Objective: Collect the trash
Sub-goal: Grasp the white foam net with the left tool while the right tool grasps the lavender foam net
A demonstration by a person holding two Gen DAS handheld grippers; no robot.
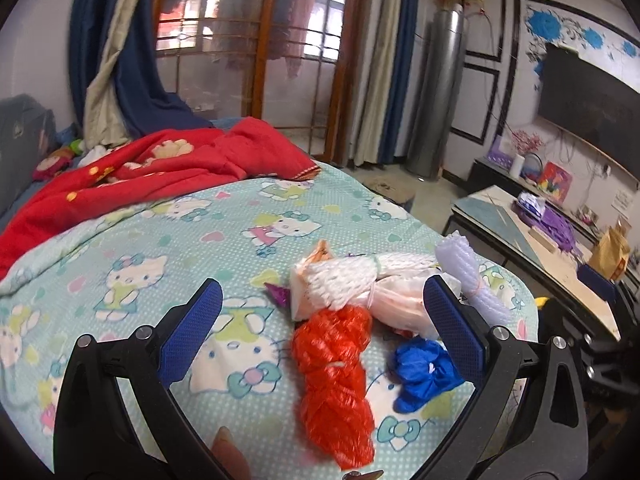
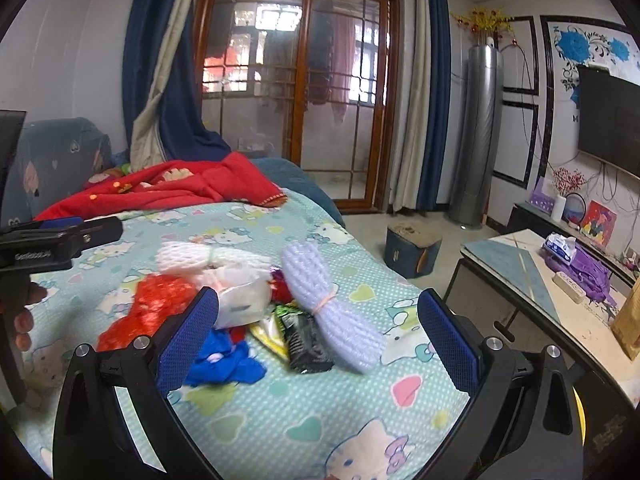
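Observation:
A heap of trash lies on the Hello Kitty bedsheet [image 1: 132, 240]. It holds a red mesh bag [image 1: 336, 380], a blue crumpled bag [image 1: 424, 372], a white foam net bundle [image 1: 352, 280] and a lilac foam net [image 1: 468, 276]. My left gripper [image 1: 324, 312] is open above the red bag and the white bundle. In the right wrist view my right gripper [image 2: 318, 320] is open over the lilac foam net [image 2: 332, 312], a black wrapper [image 2: 308, 340], a yellow-green wrapper [image 2: 276, 328] and the blue bag [image 2: 224, 360]. The red mesh bag [image 2: 148, 312] lies left of it. The left gripper [image 2: 60, 240] shows at the left edge.
A red blanket [image 1: 160, 176] lies at the bed's far end. A low table [image 2: 532, 280] with a tissue pack and purple cloth stands right of the bed. A small stool [image 2: 414, 246] sits on the floor. A TV [image 2: 608, 120] hangs on the right wall.

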